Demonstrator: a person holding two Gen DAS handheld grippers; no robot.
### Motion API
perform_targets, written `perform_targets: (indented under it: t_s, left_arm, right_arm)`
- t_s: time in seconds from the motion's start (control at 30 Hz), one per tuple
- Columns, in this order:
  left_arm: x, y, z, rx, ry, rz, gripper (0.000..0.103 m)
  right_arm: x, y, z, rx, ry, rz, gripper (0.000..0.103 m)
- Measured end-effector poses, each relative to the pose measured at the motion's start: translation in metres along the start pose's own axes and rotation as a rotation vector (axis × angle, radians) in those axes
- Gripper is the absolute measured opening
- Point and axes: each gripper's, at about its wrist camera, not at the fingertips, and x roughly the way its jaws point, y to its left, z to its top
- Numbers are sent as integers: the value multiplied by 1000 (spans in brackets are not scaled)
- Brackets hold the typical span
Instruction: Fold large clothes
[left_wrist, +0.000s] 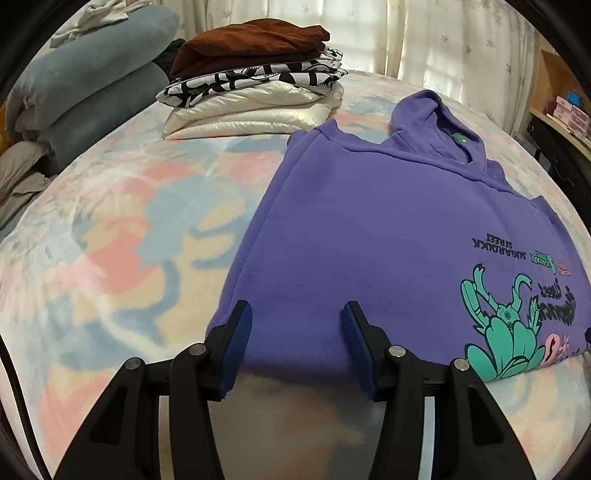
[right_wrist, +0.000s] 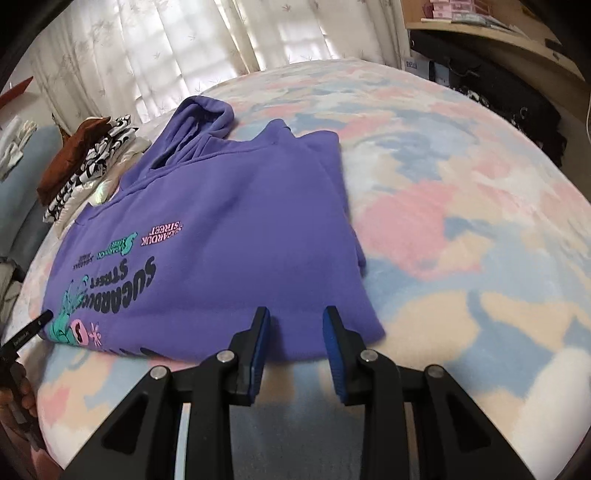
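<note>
A purple hoodie (left_wrist: 369, 229) with a teal and pink print lies on the bed with its sleeves folded in, hood at the far end; it also shows in the right wrist view (right_wrist: 229, 236). My left gripper (left_wrist: 295, 314) is open, its blue-padded fingers over the hoodie's near left hem, holding nothing. My right gripper (right_wrist: 295, 317) is open over the near right hem, holding nothing. The tip of the left gripper (right_wrist: 40, 319) shows at the left edge of the right wrist view.
A stack of folded clothes (left_wrist: 255, 77), brown on top, black-and-white, then cream, sits at the far left of the pastel blanket (left_wrist: 110, 236). Rolled blue bedding (left_wrist: 88, 88) lies further left. Curtains (right_wrist: 166, 48) hang behind. A shelf and desk (right_wrist: 491, 40) stand at right.
</note>
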Motion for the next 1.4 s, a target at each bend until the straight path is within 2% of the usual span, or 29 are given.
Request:
perform_targets:
  t_s: [0.1,0.23,0.4,0.57,0.7,0.87,1.0,1.13,1.4]
  left_arm:
    - [1,0,0,-7,4,-7,51]
    - [1,0,0,-7,8,-23,54]
    - [1,-4,2,13,26,-32,67]
    - [0,-5,6,20,47,-46,74]
    - [-1,-6,10,22,68,-60,78]
    - [-6,-7,28,11,86,-69,79]
    - [-7,-7,59,29,47,-60,82]
    - [6,-16,106,87,5,-42,83]
    - [57,-58,205,201,-30,-43,83]
  right_arm:
    - [0,4,-3,-9,-7,-19,30]
    - [-1,-4,-5,35,-1,8,30]
    - [-1,-2,-4,45,21,-5,31]
    - [-3,4,0,40,44,-14,35]
    - [-7,5,5,61,60,23,35]
    - [-10,10,16,63,63,59,35]
    - [-6,19,35,43,55,80,35]
    - [13,28,68,13,61,88,35]
    - [62,41,166,-4,52,133,35]
